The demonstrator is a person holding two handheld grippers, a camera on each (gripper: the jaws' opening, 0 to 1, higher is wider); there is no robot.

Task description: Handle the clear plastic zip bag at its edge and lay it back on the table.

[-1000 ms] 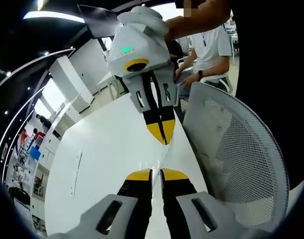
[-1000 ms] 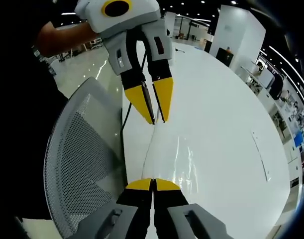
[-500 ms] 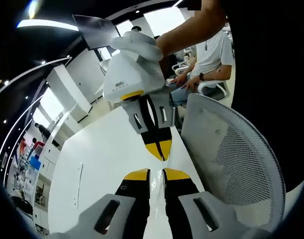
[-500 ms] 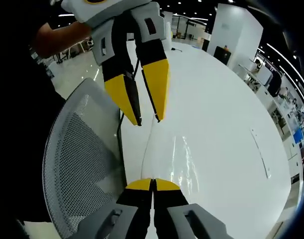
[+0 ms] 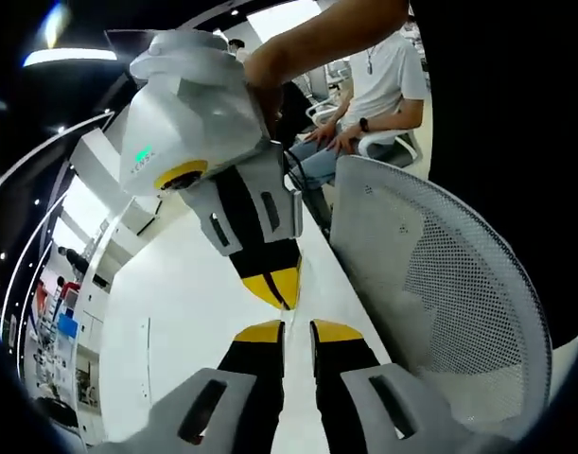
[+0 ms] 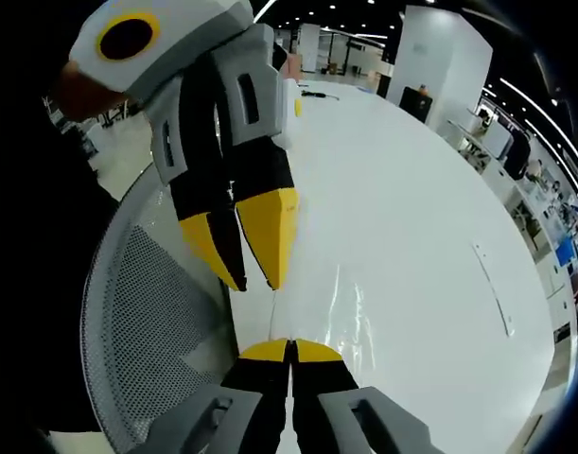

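Both grippers have drawn closer: the right gripper (image 6: 289, 352) stays clamped on the zip bag (image 6: 359, 303) edge, the left gripper (image 5: 296, 333) slightly parted, so laying down seems near.

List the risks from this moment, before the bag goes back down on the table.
1. The clear bag lies at the white table edge beside the mesh chair; released carelessly, it might slip off.
2. The left gripper, open, and the right gripper, shut on the bag's edge, sit close; their fingers could collide.
3. The bag is nearly invisible, so a regrasp could miss.
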